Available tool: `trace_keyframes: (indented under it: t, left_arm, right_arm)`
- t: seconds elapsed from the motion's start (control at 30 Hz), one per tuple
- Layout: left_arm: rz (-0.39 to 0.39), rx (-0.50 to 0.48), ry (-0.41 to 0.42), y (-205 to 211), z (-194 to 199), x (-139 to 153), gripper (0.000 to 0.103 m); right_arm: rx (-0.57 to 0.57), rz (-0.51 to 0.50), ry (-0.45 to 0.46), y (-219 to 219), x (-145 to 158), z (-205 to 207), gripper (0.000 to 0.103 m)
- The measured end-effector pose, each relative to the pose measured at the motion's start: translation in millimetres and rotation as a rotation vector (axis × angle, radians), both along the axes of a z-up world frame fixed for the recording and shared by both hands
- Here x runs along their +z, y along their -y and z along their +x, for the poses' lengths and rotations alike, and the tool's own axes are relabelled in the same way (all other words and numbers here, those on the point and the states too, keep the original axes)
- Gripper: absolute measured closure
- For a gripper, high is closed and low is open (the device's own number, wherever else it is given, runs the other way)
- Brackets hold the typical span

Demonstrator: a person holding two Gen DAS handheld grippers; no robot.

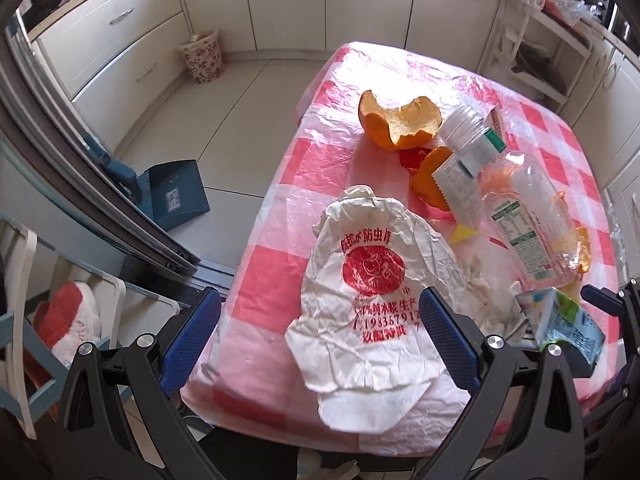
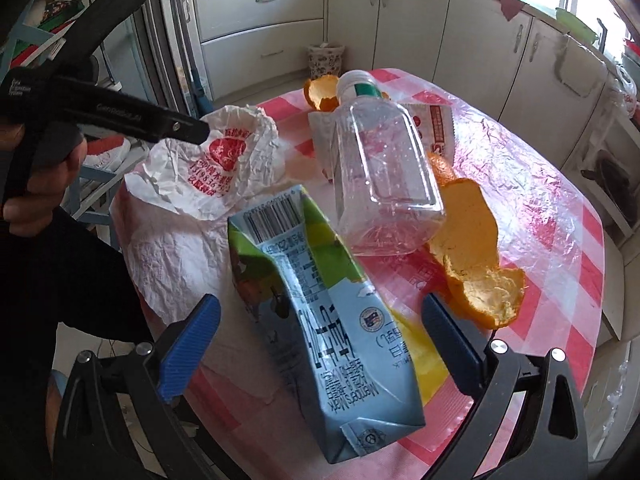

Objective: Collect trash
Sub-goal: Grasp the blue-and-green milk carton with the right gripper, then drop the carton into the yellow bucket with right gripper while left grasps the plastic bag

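Note:
A crumpled white plastic bag [image 1: 372, 280] with red print lies on the pink checked tablecloth [image 1: 276, 272]. My left gripper [image 1: 320, 340] hovers over it, open, blue fingers either side and not touching. A flattened blue-green milk carton [image 2: 320, 312] lies between the fingers of my right gripper [image 2: 320, 348], which is open with clear gaps to both pads. Beyond the carton are a clear plastic bottle [image 2: 384, 176], orange peel [image 2: 480, 272], the white bag [image 2: 208, 160] and a printed sachet [image 2: 440, 124]. The left wrist view also shows the bottle [image 1: 524, 208], a peel cup [image 1: 400, 124] and the carton [image 1: 568, 320].
A patterned waste basket [image 1: 202, 56] stands on the floor by the cabinets [image 1: 120, 44], beyond the table's far left corner. A blue dustpan [image 1: 172, 192] lies on the floor left of the table. A hand [image 2: 40, 184] holds the left gripper's handle.

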State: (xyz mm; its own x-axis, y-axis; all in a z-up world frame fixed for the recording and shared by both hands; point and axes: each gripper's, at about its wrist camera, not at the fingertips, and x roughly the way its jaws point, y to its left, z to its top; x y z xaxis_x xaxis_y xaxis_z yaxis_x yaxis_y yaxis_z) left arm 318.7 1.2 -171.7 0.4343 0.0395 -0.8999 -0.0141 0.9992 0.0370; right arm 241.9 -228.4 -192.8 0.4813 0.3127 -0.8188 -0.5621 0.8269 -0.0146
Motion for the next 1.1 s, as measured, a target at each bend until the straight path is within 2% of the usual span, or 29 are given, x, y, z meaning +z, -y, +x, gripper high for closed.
trace_keyframes:
  t: [0.07, 0.1, 0.13, 0.17, 0.23, 0.27, 0.33, 0.43, 0.63, 0.73, 0.8, 0.93, 1.03, 1.1]
  left_arm:
    - [0.037, -0.008, -0.019, 6.3, 8.8, -6.4, 0.008]
    - [0.051, -0.014, -0.026, 9.2, 11.7, -9.0, 0.012]
    - [0.061, -0.025, -0.035, 12.2, 13.4, -11.6, 0.026]
    - [0.067, -0.034, -0.046, 14.6, 14.9, -14.0, 0.034]
    - [0.053, -0.047, -0.073, 17.1, 15.7, -19.3, 0.076]
    - [0.027, -0.052, -0.085, 16.4, 15.1, -21.1, 0.084]
    - [-0.015, -0.05, -0.073, 11.6, 12.2, -18.4, 0.094]
    - [-0.091, -0.045, -0.015, 2.6, 6.2, -4.4, 0.098]
    - [-0.307, -0.072, 0.132, -15.1, -15.6, 28.3, 0.099]
    - [-0.414, -0.116, 0.237, -18.9, -28.2, 49.4, 0.099]
    - [-0.459, -0.146, 0.273, -18.7, -34.8, 57.4, 0.099]
    - [-0.559, -0.228, 0.272, -5.1, -40.0, 66.2, 0.099]
    - [-0.621, -0.317, 0.298, 13.3, -48.8, 78.6, 0.099]
    - [-0.657, -0.366, 0.31, 25.1, -53.5, 82.6, 0.099]
  right_arm:
    - [0.005, 0.0, -0.019, -0.9, -2.1, 1.1, 0.028]
    - [-0.002, 0.017, -0.034, 1.2, -2.0, 1.2, 0.031]
    - [-0.007, 0.035, -0.044, 2.7, -1.3, 2.3, 0.034]
    - [-0.011, 0.063, -0.057, 5.9, 0.7, 6.2, 0.041]
    - [-0.019, 0.096, -0.062, 10.2, 2.6, 10.4, 0.048]
    - [-0.025, 0.109, -0.061, 11.9, 3.9, 10.0, 0.05]
    - [-0.033, 0.147, -0.066, 16.5, 7.0, 8.4, 0.053]
    - [-0.05, 0.231, -0.069, 25.7, 16.3, 4.9, 0.053]
    - [-0.08, 0.403, -0.041, 50.2, 38.8, -5.7, 0.053]
    - [-0.138, 0.485, -0.011, 70.2, 50.2, -8.3, 0.053]
    - [-0.194, 0.526, 0.018, 88.5, 57.2, -8.3, 0.053]
    - [-0.348, 0.546, 0.083, 133.7, 65.5, -14.3, 0.053]
    - [-0.529, 0.552, 0.101, 186.3, 59.2, -24.4, 0.052]
    - [-0.672, 0.528, 0.079, 223.4, 45.4, -32.8, 0.052]
